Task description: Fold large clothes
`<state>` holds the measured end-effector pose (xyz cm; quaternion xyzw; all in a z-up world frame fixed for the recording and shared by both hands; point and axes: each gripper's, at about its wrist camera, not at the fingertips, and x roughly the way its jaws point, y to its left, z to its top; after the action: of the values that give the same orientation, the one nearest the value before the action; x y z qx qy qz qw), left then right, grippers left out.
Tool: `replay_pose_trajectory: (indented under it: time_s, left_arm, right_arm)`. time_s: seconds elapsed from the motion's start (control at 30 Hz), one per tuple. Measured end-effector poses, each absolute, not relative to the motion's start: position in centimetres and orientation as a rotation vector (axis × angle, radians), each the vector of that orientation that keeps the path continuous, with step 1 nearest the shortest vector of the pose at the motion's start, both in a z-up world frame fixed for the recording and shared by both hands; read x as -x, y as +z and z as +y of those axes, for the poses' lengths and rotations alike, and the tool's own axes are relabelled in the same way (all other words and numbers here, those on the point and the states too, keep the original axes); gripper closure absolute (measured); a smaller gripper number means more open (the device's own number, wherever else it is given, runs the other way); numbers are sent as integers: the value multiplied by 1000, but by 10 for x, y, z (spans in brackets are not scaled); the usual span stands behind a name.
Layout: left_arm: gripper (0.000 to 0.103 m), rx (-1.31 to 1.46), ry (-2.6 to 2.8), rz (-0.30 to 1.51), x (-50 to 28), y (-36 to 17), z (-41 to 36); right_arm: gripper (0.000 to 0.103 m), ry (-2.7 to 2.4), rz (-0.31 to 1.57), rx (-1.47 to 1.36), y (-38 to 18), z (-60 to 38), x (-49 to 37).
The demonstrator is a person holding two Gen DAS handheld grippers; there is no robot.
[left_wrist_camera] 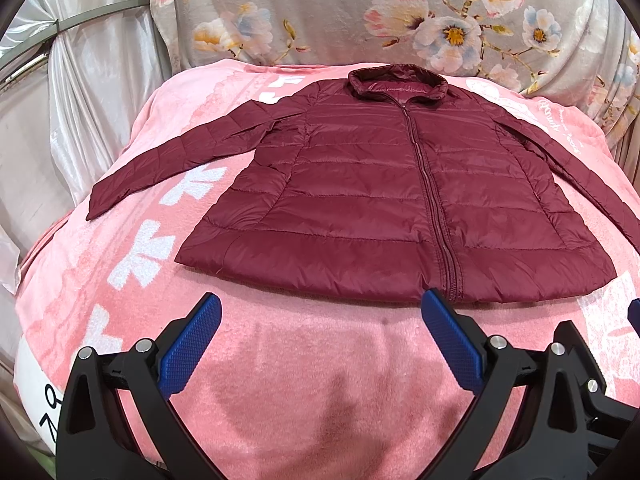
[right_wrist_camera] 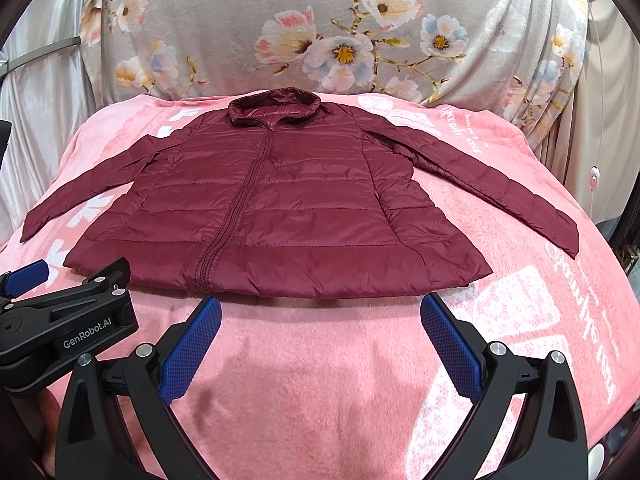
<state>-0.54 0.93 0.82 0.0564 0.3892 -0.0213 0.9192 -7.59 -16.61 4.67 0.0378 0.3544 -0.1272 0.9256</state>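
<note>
A dark red quilted jacket (left_wrist_camera: 384,184) lies flat and zipped on a pink blanket (left_wrist_camera: 312,380), collar at the far side, both sleeves spread out. It also shows in the right wrist view (right_wrist_camera: 280,204). My left gripper (left_wrist_camera: 322,308) is open and empty, just short of the hem near the zipper. My right gripper (right_wrist_camera: 320,312) is open and empty, just short of the hem's right half. The left gripper's body (right_wrist_camera: 60,312) shows at the left of the right wrist view.
The blanket (right_wrist_camera: 320,380) covers a raised surface that drops off at left and right. A grey floral cloth (left_wrist_camera: 360,12) hangs behind it. A white satin curtain (left_wrist_camera: 80,92) hangs at far left. A white cord (right_wrist_camera: 596,176) hangs at far right.
</note>
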Motion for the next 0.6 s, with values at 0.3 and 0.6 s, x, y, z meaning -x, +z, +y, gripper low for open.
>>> replay_pose_trajectory:
  time_s: [0.3, 0.6]
  left_arm:
    - [6, -116, -43, 799, 6, 8, 9]
    - [6, -115, -43, 800, 7, 8, 9]
  right_arm:
    - [5, -261, 726, -77, 46, -166, 76]
    - [5, -261, 729, -79, 46, -166, 77]
